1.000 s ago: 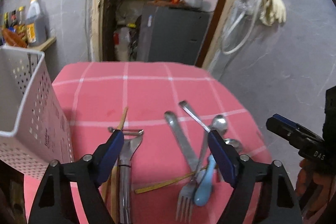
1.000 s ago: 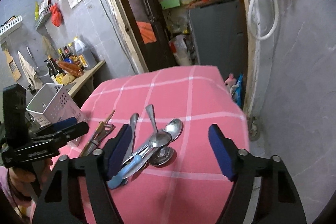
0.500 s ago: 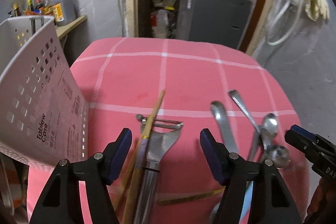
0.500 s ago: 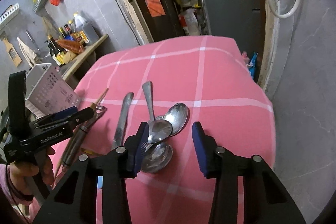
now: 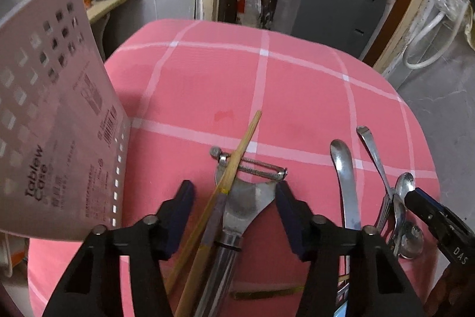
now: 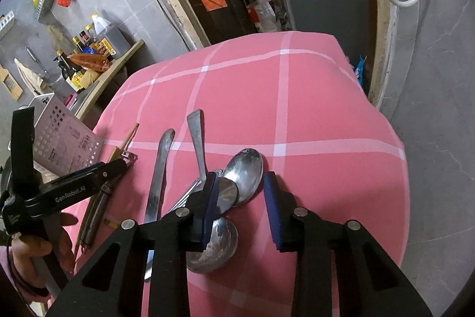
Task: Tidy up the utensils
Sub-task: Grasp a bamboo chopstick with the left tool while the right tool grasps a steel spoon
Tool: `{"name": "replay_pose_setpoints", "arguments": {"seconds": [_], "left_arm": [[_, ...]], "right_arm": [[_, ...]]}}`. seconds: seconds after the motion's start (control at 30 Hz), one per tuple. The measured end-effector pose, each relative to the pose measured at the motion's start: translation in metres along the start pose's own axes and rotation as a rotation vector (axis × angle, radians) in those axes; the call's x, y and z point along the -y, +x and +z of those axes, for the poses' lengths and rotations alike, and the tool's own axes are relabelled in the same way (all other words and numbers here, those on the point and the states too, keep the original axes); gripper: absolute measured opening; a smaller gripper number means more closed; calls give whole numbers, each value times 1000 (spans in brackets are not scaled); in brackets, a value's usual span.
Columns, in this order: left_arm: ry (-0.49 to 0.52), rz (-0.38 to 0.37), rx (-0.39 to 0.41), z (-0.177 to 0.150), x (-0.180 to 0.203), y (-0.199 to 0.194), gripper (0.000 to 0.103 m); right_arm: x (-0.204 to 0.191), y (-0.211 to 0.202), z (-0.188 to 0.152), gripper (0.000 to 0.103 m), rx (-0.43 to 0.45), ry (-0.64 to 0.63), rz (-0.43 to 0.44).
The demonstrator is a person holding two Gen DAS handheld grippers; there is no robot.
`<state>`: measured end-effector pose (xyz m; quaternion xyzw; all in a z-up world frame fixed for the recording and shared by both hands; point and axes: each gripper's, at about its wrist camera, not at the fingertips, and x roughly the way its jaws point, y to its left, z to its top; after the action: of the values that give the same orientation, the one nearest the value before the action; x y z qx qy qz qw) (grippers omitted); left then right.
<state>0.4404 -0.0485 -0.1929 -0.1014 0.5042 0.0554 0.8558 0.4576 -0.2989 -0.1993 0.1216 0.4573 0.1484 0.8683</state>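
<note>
Pink checked cloth over the table (image 5: 207, 73), cluttered shelves and a grey cabinet behind. Perforated white utensil case (image 5: 53, 121) at the left edge, tilted in view, presumably the destination for everything loose.

Left gripper (image 5: 234, 216) angled down over the peeler (image 5: 246, 198) and the chopsticks (image 5: 237, 156) lying across it; fingers (image 5: 181, 216) apart but closing, one either side of the bundle, not yet pressing on it. Straddling both probably to lift them together, though possibly only the peeler is meant.

Right gripper (image 6: 240, 207) low over the heap of spoons (image 6: 245, 171), fingers (image 6: 271, 204) narrowing, also still apart. Left pad against the edge of a spoon bowl, right pad on bare cloth beside the largest bowl; hard to say whether any pinch has begun. Bowl-end approach likely because the handles are tangled under a fork (image 6: 184, 195) and beside a butter knife (image 6: 157, 177).

All utensils on the cloth, none in the case yet.
</note>
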Motion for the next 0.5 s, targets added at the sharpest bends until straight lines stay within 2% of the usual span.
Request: {"name": "replay_pose_setpoints", "arguments": {"seconds": [0.1,0.23,0.4,0.5], "left_arm": [[7,-10,-5,1,-1,0,34],[23,-31,-22,3,-2,1,19],[66,-44,-41,3,2,-2,16],[96,-45,-79,7,7,0,16]], "right_arm": [[5,1,0,25,-1,6,10],[10,1,0,18,0,31,19],[14,4,0,16,-9,48,24],[14,7,1,16,-17,45,23]]}}
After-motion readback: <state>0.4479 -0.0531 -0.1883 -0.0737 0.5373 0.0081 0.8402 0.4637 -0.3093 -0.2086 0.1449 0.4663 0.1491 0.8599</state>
